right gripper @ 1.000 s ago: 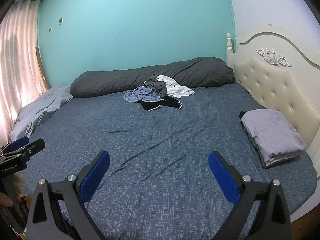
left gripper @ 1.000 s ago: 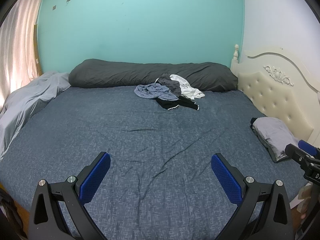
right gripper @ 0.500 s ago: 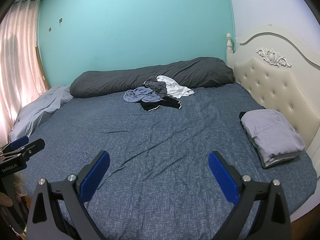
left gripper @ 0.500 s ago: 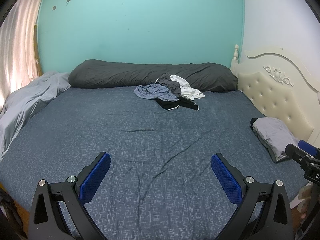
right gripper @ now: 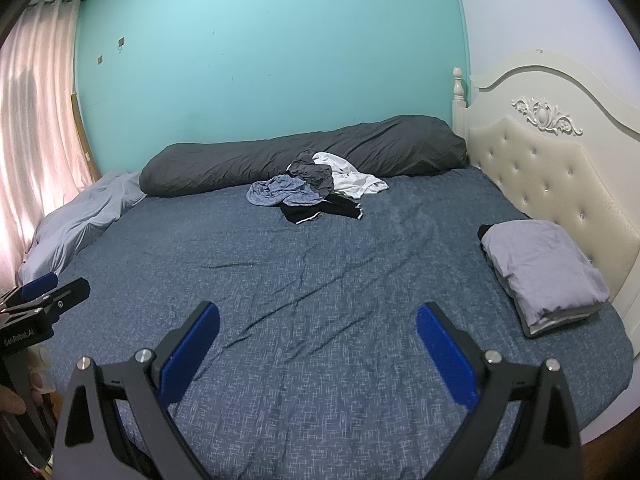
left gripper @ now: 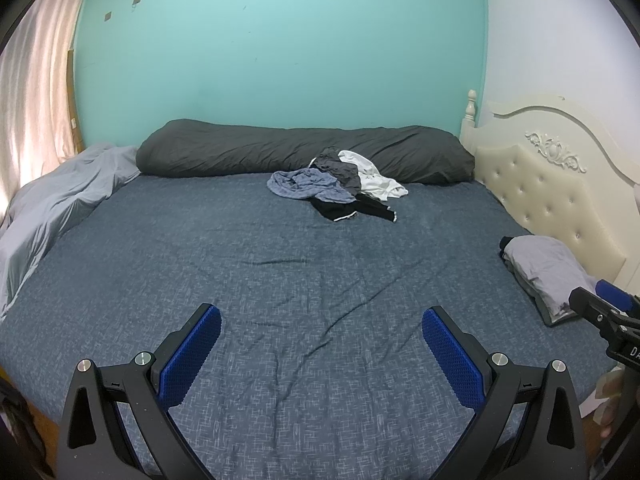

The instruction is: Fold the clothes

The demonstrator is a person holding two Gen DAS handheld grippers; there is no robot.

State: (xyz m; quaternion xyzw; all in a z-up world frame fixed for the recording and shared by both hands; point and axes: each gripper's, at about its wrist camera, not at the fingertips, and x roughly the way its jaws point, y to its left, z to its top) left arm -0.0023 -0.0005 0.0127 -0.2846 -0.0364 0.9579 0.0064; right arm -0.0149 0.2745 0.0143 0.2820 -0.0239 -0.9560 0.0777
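A heap of loose clothes (left gripper: 336, 184) (right gripper: 312, 188), blue-grey, dark grey, white and black, lies at the far side of the bed against a long dark grey bolster (left gripper: 304, 156) (right gripper: 304, 156). A small stack of folded grey clothes (left gripper: 548, 272) (right gripper: 544, 272) rests at the right by the headboard. My left gripper (left gripper: 320, 320) hovers open over the near part of the blue bedsheet (left gripper: 280, 264), nothing between its blue pads. My right gripper (right gripper: 318, 318) is open likewise, over the sheet (right gripper: 320, 272). Each gripper also shows at the edge of the other's view.
A cream tufted headboard (left gripper: 552, 192) (right gripper: 560, 168) bounds the bed on the right. A crumpled light grey sheet (left gripper: 60, 200) (right gripper: 80, 216) lies at the left edge beside pink curtains (right gripper: 36, 120). A turquoise wall (left gripper: 280, 60) stands behind.
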